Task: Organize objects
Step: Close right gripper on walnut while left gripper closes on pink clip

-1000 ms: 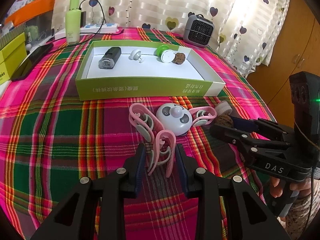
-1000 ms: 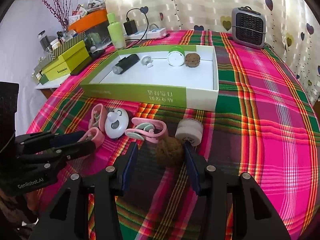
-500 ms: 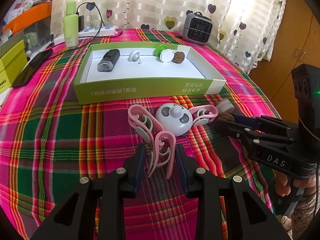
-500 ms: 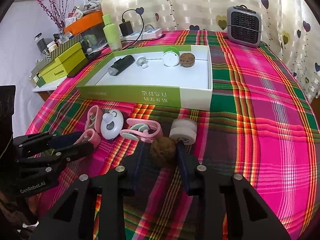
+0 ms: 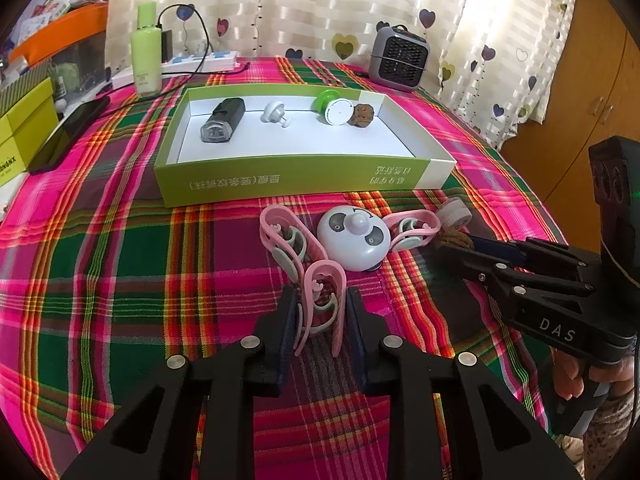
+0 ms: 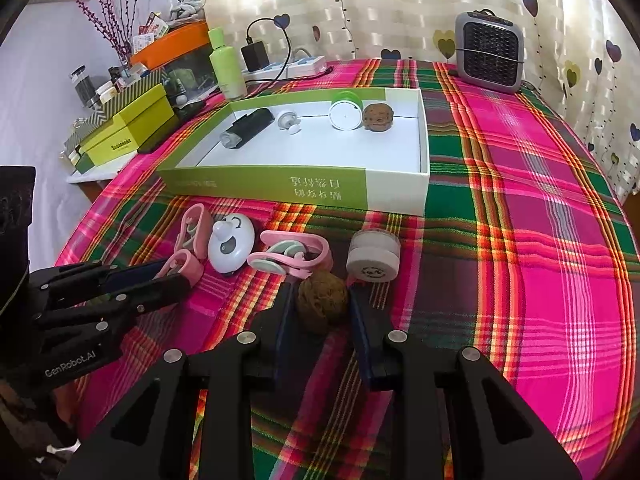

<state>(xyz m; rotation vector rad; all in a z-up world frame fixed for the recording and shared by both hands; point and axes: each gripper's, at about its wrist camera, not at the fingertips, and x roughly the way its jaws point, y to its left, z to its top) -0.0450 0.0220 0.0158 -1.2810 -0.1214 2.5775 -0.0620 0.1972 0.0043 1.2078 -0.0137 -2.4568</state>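
My left gripper (image 5: 322,300) is shut on a pink clip (image 5: 320,270) that stands upright on the plaid cloth. In the right wrist view my right gripper (image 6: 320,288) is shut on a brown walnut (image 6: 322,300), its pads against both sides. Just beyond the walnut sit a small white jar (image 6: 373,256) and another pink clip (image 6: 288,254). A white panda-faced gadget (image 5: 354,240) lies between two more pink clips. Behind them the green box (image 5: 300,178) holds a black device (image 5: 222,124), a white knob (image 5: 275,111), a green-and-white disc (image 5: 334,108) and a second walnut (image 5: 362,113).
A grey heater (image 5: 398,58) stands at the far edge of the table. A green bottle (image 5: 146,54), a power strip (image 5: 200,62), a phone (image 5: 68,132) and yellow-green boxes (image 5: 20,132) crowd the far left. A wooden cabinet (image 5: 580,80) is on the right.
The right jaws have closed from wide apart onto the walnut. The left jaws have tightened slightly on the pink clip. Neither hand has shifted.
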